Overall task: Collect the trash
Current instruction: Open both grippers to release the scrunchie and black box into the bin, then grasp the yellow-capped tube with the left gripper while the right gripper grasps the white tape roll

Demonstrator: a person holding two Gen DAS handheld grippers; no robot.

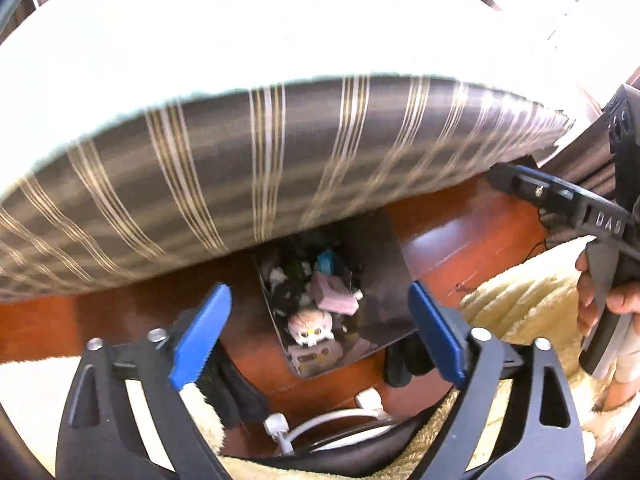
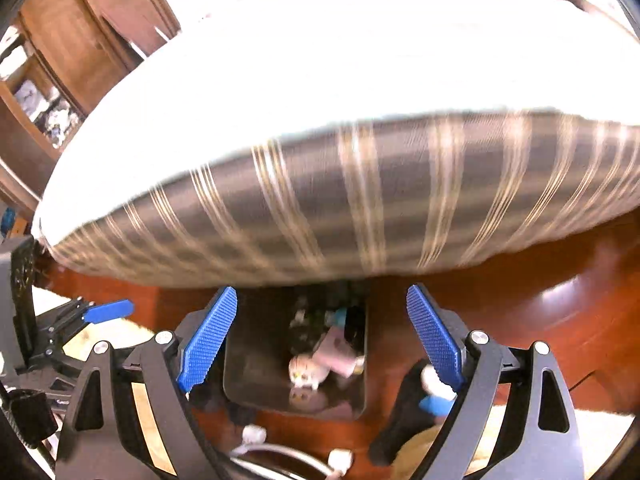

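Both grippers hang empty over the trash bin (image 1: 376,280), a dark, glossy rectangular container standing on the red-brown wooden floor (image 1: 452,240), half tucked under the edge of the bed (image 1: 280,152). In the left wrist view the bin sits at lower centre, straight ahead between the spread blue fingertips of the left gripper (image 1: 320,332), its long axis running from the bottom of the frame up toward the mattress and leaning slightly left. The right gripper (image 2: 322,336) frames the same bin at lower centre of its own view, jaws just as wide apart and gripping nothing. Neither looks clearly nearer, I'd say; both are poised above the mouth. Inside lies a jumble: a pale round wrapper printed with a cartoon face (image 1: 310,326), a soft pink packet (image 1: 334,294) and a scrap of blue (image 1: 326,260). The bedding's side is grey cloth with cream stripes, white on top, blurred. A fluffy cream rug (image 1: 516,292) fills the lower right of the left view, white cables (image 1: 320,424) curl at the bottom, and a dark sock-like thing (image 1: 404,356) lies just beside the bin's near corner.
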